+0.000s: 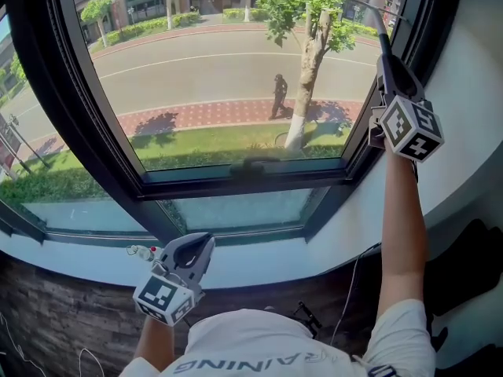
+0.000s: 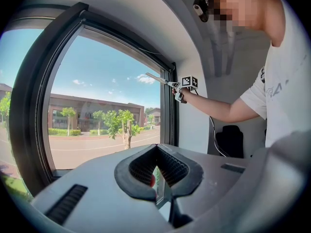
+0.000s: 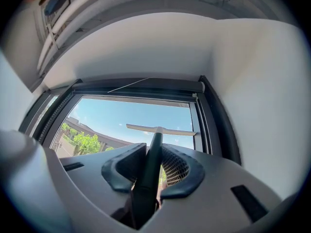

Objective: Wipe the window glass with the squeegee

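Grey-jawed and raised high, the right gripper (image 1: 387, 60) (image 3: 154, 153) rides at the end of a bare arm stretched almost straight up and forward along the window's right side. Its jaws are clamped on the dark handle of the squeegee (image 1: 380, 28) (image 3: 159, 129). The handle runs up between the two pads and out past their tips to a pale crossbar blade, held level before the upper right part of the window glass (image 1: 228, 69) (image 3: 131, 113). The blade's right end is near the dark upright of the window frame (image 1: 236, 181); whether the blade touches the pane cannot be told. The left gripper (image 1: 194, 250) (image 2: 156, 169) hangs low at the person's waist on a bent arm, just above the white sill (image 1: 259, 267). Its jaws are drawn together at the tips with nothing held between them. Through the pane lie a road, a strip of grass, a tree (image 1: 310, 53) and a pedestrian (image 1: 279, 94) on the brick path. A black cable (image 1: 351, 285) trails down below the sill beside the raised arm, and a curved white wall (image 1: 471, 85) closes in at the right.
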